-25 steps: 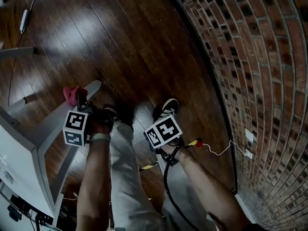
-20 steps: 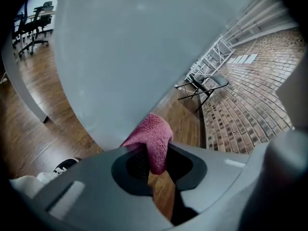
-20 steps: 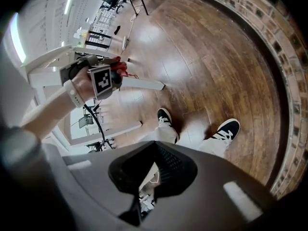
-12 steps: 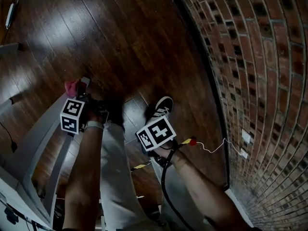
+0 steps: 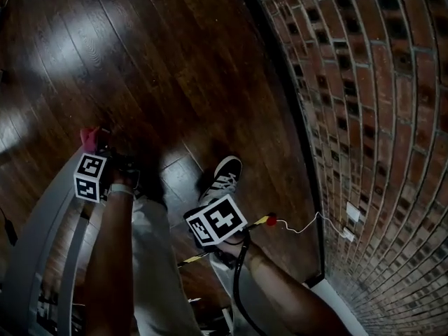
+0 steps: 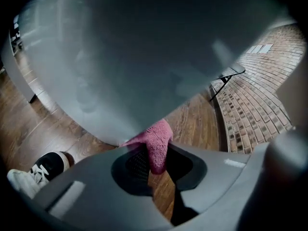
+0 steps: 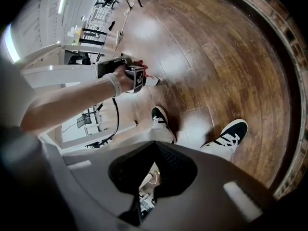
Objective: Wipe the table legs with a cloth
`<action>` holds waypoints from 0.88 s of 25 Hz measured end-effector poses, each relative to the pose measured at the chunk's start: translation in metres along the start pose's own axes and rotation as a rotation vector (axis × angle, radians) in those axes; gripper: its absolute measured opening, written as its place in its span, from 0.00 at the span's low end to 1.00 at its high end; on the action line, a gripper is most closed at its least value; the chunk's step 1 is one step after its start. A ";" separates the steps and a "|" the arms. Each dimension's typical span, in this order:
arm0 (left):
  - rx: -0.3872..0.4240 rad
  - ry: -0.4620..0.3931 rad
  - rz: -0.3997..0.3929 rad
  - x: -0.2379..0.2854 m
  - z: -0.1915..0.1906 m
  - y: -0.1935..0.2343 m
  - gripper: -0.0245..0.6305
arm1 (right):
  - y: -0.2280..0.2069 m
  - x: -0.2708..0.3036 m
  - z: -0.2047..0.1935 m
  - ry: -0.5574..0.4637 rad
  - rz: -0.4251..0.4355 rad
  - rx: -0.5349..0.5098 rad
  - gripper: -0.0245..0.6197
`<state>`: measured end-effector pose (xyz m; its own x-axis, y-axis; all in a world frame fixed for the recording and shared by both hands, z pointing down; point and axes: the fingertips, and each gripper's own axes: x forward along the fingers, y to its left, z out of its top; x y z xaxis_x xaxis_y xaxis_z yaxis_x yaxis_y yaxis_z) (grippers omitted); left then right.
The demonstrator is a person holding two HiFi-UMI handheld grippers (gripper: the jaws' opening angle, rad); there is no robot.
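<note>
A pink cloth [image 6: 156, 141] is pinched in my left gripper [image 6: 154, 166], which is shut on it. The cloth presses against the broad grey table leg [image 6: 120, 57] that fills most of the left gripper view. In the head view the pink cloth [image 5: 89, 137] shows just past the left gripper's marker cube [image 5: 91, 177], beside the slanted grey leg [image 5: 38, 222]. My right gripper [image 7: 148, 177] is shut with nothing between its jaws. Its marker cube [image 5: 215, 220] hangs over the person's legs, apart from the table leg.
A brick wall [image 5: 378, 117] curves along the right, with a white socket [image 5: 348, 215] and a thin cable ending in a red plug [image 5: 271, 220]. The person's shoe [image 5: 222, 177] stands on the dark wood floor [image 5: 175, 61]. Further white tables [image 7: 82, 37] stand behind.
My left gripper has slid down along the table leg with the cloth, moving left in the head view. The right gripper has sunk a little. The head view has shifted.
</note>
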<state>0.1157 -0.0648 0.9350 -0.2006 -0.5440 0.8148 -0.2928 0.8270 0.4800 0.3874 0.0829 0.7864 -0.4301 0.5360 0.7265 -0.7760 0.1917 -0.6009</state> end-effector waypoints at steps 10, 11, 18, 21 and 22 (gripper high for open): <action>0.057 0.012 -0.005 -0.020 0.006 -0.008 0.11 | 0.014 0.010 -0.002 -0.018 0.024 0.019 0.03; 0.061 0.013 -0.010 -0.029 0.010 -0.013 0.11 | 0.020 0.006 -0.002 -0.021 0.027 0.015 0.03; 0.066 0.032 -0.061 -0.132 0.031 -0.061 0.11 | 0.075 -0.049 -0.004 -0.042 0.013 -0.087 0.03; 0.045 0.022 -0.109 -0.181 0.051 -0.094 0.11 | 0.097 -0.084 0.002 -0.086 0.005 -0.130 0.03; 0.035 0.021 -0.121 -0.201 0.056 -0.104 0.11 | 0.104 -0.098 -0.001 -0.095 0.001 -0.142 0.03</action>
<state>0.1341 -0.0497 0.7027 -0.1423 -0.6362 0.7583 -0.3458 0.7498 0.5642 0.3493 0.0509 0.6527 -0.4774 0.4575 0.7502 -0.7057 0.3090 -0.6376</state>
